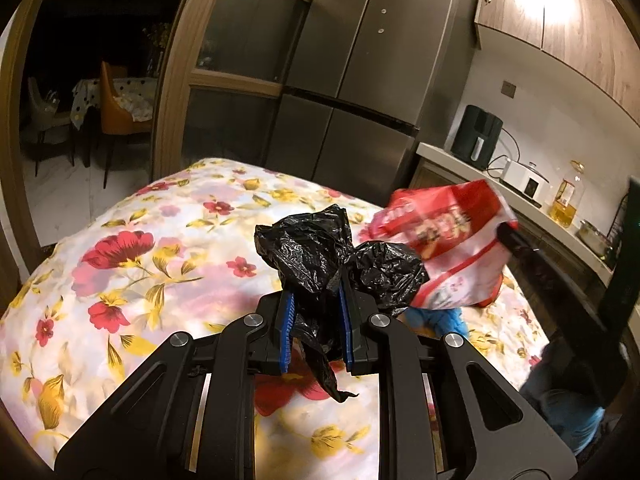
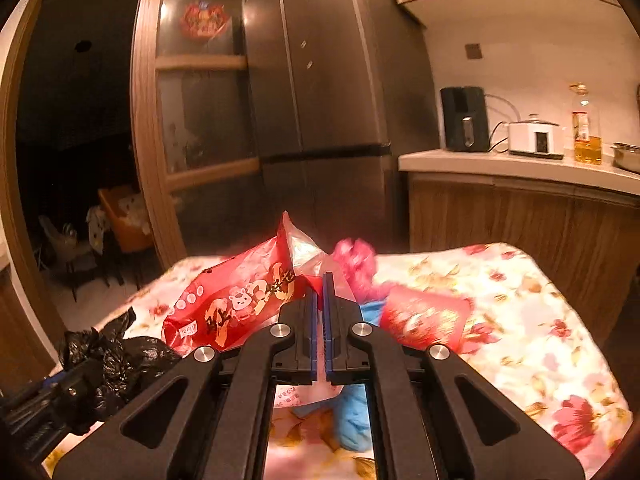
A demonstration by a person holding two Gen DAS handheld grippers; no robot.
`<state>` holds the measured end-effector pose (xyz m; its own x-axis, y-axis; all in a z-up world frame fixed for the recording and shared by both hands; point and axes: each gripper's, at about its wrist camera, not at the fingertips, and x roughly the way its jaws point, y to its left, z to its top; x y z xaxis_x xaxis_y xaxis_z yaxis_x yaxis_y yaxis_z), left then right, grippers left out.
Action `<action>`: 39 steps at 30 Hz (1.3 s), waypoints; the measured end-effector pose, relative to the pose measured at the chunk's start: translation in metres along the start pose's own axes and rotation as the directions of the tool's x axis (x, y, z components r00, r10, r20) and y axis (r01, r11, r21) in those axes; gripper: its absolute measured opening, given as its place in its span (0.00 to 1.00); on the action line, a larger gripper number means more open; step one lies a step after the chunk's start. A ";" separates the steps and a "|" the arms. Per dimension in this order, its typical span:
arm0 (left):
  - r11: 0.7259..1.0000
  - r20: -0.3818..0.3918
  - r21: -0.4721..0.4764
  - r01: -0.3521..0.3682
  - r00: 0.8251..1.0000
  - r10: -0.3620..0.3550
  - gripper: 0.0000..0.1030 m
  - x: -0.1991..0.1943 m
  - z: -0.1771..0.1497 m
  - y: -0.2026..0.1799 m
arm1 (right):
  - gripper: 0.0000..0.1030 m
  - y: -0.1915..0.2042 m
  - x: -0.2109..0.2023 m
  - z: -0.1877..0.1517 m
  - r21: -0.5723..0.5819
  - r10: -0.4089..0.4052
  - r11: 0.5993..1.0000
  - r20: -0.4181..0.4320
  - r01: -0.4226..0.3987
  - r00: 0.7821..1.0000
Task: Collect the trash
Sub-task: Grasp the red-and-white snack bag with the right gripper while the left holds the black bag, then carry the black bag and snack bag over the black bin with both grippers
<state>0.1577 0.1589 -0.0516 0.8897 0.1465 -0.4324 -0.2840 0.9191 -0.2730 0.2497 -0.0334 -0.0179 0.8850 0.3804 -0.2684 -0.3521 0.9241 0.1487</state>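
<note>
Left gripper (image 1: 316,300) first: its blue pads are clamped on a crumpled black trash bag (image 1: 320,248), the plastic bunched between them and ballooning out above the fingertips, a loose tail hanging below. Nothing can be seen inside the bag; its mouth is scrunched closed in the grip.

Over to the right gripper (image 2: 323,280): jaws pressed together, with a thin edge of a red and white snack wrapper (image 2: 236,300) pinched between the pads. In the left wrist view that wrapper (image 1: 444,240) hangs lifted clear of the cloth at about 2 o'clock from the black bag, nearly touching it, with the right gripper's dark finger at its right edge.

Moving outward in the right wrist view, the black bag (image 2: 116,360) sits at 8 o'clock from the right gripper. At 1 o'clock there is a blurred pink crumpled scrap (image 2: 356,264), and at 3 o'clock a flat red packet (image 2: 428,316) lies on the cloth. A blue crumpled piece (image 2: 354,412) lies right under the gripper, at 6 o'clock.

All of it is over a table under a floral tablecloth (image 1: 140,260). Beyond, at 12 o'clock, stands a grey refrigerator (image 2: 328,80). On the counter (image 2: 500,164) at 2 o'clock: a black appliance (image 2: 464,120), a white cooker (image 2: 534,136), and a bottle of yellow oil (image 2: 586,128), filled in its lower part only.
</note>
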 end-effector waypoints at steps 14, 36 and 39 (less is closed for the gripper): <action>0.996 0.001 0.060 0.066 0.998 -0.066 0.17 -0.016 -0.011 -0.049 | 0.03 -0.064 -0.070 0.005 0.047 -0.124 0.992 0.061 0.121 0.990; 0.919 -0.067 0.246 0.309 0.951 -0.302 0.17 -0.011 -0.043 -0.199 | 0.03 -0.176 -0.150 -0.001 0.136 -0.360 0.929 0.117 0.344 0.926; 0.897 -0.074 0.273 0.347 0.937 -0.340 0.17 -0.007 -0.045 -0.226 | 0.03 -0.194 -0.159 0.001 0.155 -0.405 0.910 0.125 0.385 0.906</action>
<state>0.1994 -0.0661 -0.0251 0.9042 -0.2027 -0.3760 0.1520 0.9753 -0.1604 0.1771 -0.2732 -0.0033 0.9823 -0.0341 -0.1841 0.0677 0.9814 0.1798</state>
